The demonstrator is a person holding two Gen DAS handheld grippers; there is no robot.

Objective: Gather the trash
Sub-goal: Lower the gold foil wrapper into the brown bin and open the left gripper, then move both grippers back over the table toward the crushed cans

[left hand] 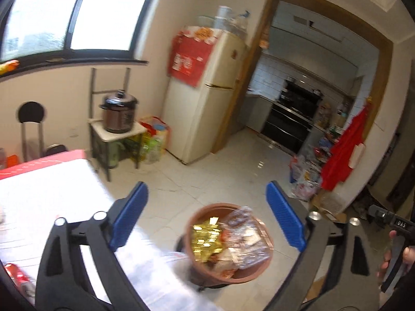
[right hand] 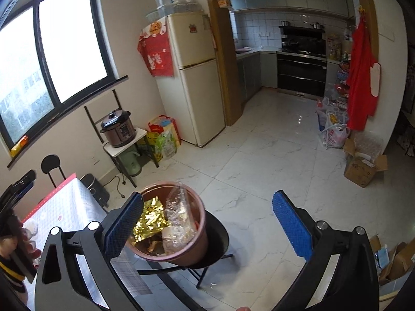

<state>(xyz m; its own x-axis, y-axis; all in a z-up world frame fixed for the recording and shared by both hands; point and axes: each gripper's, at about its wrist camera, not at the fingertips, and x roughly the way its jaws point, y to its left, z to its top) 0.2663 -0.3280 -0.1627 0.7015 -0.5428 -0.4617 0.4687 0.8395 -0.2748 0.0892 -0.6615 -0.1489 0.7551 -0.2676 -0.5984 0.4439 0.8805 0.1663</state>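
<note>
A brown round bin [left hand: 205,272] stands on a black stool beside the table. It holds a gold foil wrapper [left hand: 206,238] and crumpled clear plastic packaging [left hand: 246,235]. My left gripper [left hand: 206,186] hangs open above the bin, with nothing between its blue pads [left hand: 129,215]. In the right wrist view the same bin [right hand: 192,254] lies low and left of centre, with the gold foil [right hand: 150,220] inside. My right gripper [right hand: 207,195] is open and empty, its left finger [right hand: 124,223] overlapping the bin's rim. A red can [left hand: 18,277] lies on the table at the lower left.
The table [right hand: 72,207] with a white cloth and red edge is on the left. A cream fridge [right hand: 192,83], a pressure cooker [right hand: 118,129] on a small stand and a black chair [right hand: 52,165] line the wall. Cardboard boxes [right hand: 363,171] and bags [right hand: 334,132] sit at the right, below a red apron [right hand: 360,77].
</note>
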